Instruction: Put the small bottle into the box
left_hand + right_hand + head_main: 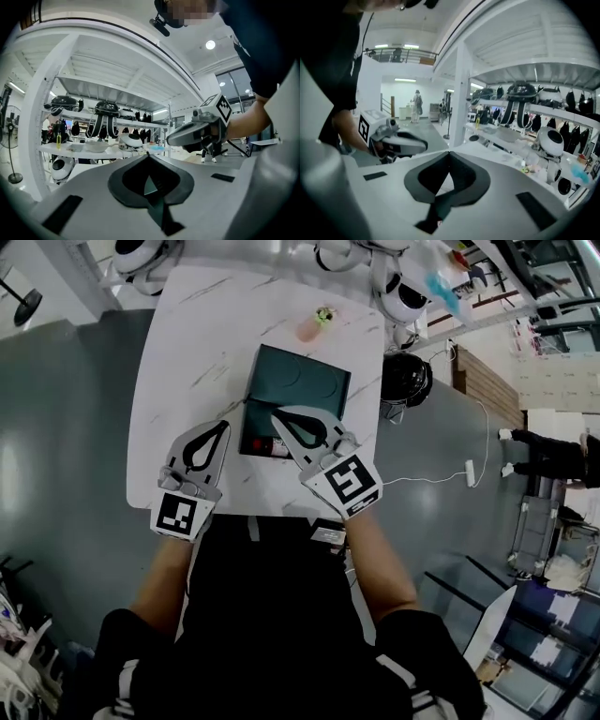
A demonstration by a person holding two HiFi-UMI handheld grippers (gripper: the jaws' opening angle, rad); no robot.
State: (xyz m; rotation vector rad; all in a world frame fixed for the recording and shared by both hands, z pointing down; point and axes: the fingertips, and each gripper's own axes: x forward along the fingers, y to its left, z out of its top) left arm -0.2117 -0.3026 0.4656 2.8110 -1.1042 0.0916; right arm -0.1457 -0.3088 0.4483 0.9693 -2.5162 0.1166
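Though partly hidden in the head view, looked close to done. Found a dark thing with a touch of red and white, taken for the small bottle [268,445], lying in the near end of the box [309,381], just left of the right tongs [277,412] and partly beneath them, between the two pairs. Found the right tongs closed tip to tip with nothing caught between, held above the near half of the box and clear of the bottle. Found the left tongs [225,426] likewise closed and empty, above the table [178,343] just beside the box's left edge, side by side with the other pair. Noted a pinkish thing [316,322] with a green top standing on the table well beyond both pairs of tips, outside the box; could not identify it or tie it to the job. Could not make out any lid waiting to be shut. Judged the placing itself done, granting that reading of the dark thing. Left to do, at most: drawing both pairs back toward the body and perhaps shutting the box. Saw no reason to reach in again, unless to straighten the bottle.
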